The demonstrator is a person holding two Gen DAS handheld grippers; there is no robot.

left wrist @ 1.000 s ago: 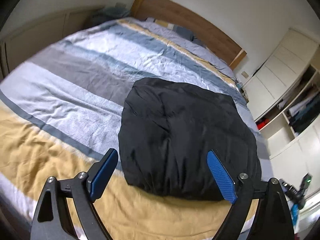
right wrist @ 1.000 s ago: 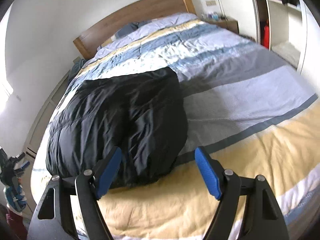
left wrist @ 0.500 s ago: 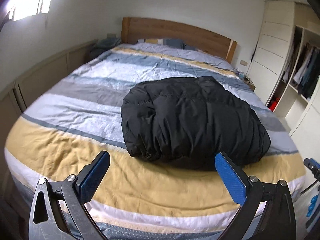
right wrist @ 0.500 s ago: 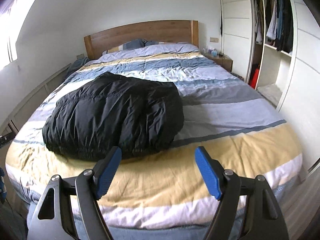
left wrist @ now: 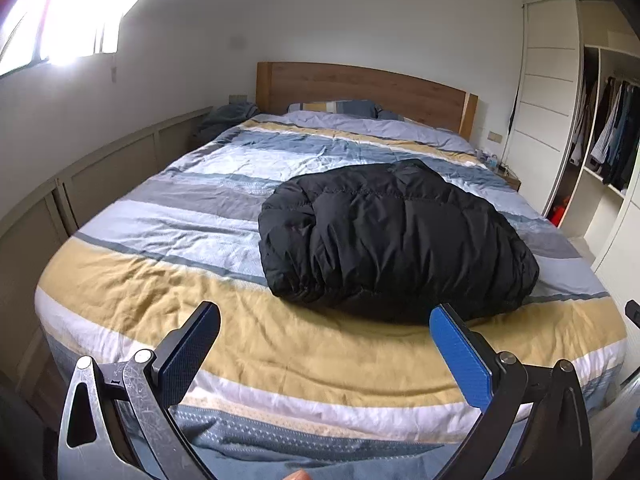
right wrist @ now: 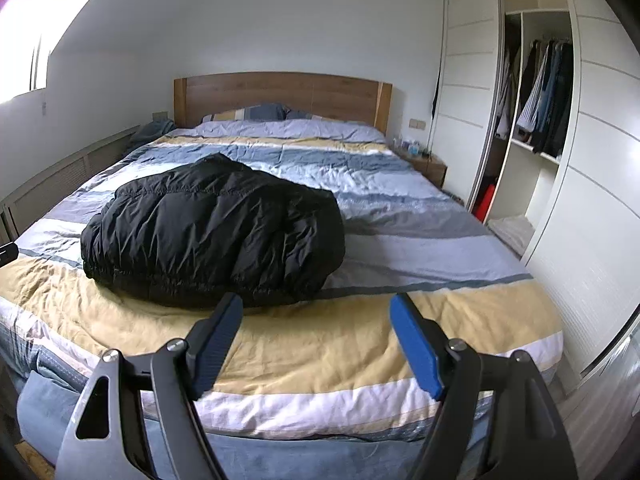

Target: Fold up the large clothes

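A black puffer jacket lies folded in a thick bundle on the striped bedspread, near the foot of the bed; it also shows in the right wrist view. My left gripper is open and empty, held back from the bed's foot edge, short of the jacket. My right gripper is open and empty too, also back from the foot edge, with the jacket ahead and to its left.
A wooden headboard and pillows stand at the far end. An open wardrobe with hanging clothes stands on the right. A nightstand sits beside the bed. Low wall panels run along the left.
Both grippers have pulled back and away from the jacket, from just above it to beyond the foot of the bed. The jacket has stayed in place. Both remain open.
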